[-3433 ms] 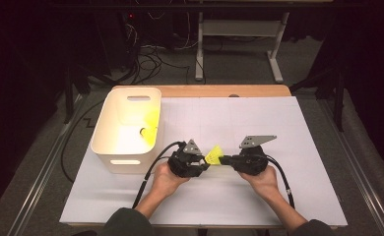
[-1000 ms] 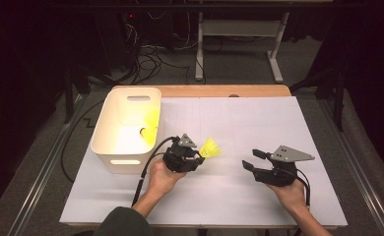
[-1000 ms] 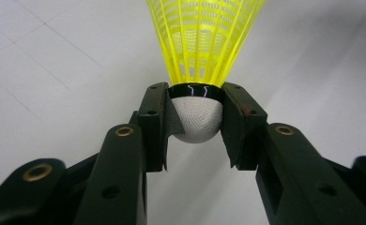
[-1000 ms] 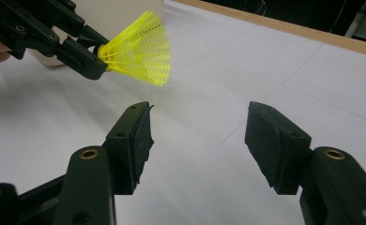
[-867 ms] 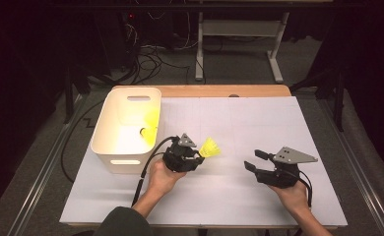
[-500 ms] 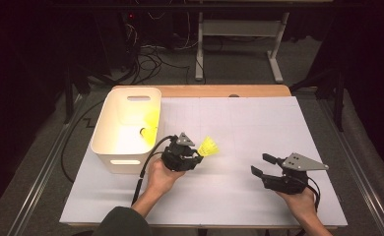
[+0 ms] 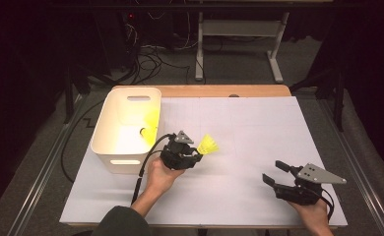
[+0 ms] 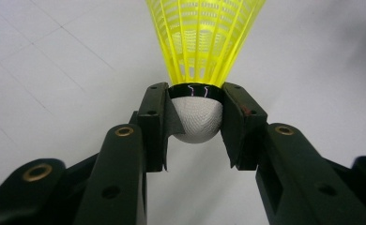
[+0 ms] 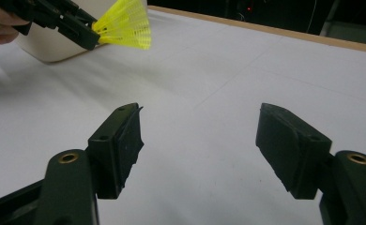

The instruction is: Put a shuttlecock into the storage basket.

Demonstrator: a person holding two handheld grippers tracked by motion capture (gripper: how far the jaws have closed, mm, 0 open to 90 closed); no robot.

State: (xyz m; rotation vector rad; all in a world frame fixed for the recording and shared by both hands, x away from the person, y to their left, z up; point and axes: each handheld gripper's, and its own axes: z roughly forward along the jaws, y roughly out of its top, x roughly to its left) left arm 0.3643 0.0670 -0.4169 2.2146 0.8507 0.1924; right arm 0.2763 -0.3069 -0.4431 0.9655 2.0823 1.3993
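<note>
One shuttlecock clamped, one pair of jaws standing wide

Two hands are working over the white desk (image 7: 239, 123), and nearest the person the right hand-held gripper (image 7: 276, 173) is hovering low at the desk's near right corner. Its jaws have just been opening, and in the right gripper view they are standing wide apart (image 9: 197, 140) with nothing between them but bare desk surface.

Farther in and to the left, the left hand-held gripper (image 7: 196, 156) is gripping a yellow shuttlecock (image 7: 208, 145). In the left gripper view the two pads are pressing on either side of the shuttlecock's white cork head (image 8: 196, 117), right at the black band, while the yellow skirt is fanning out beyond the fingertips, pointing away from the hand. The shuttlecock is being held clear above the desk, well apart from the right hand-held gripper.

Beyond and to the left of the left hand, a white tub (image 7: 106, 142) is sitting on the desk, just beside that hand-held gripper. Inside it, a second yellow shuttlecock (image 7: 148, 127) is lying against the right-hand wall.
</note>
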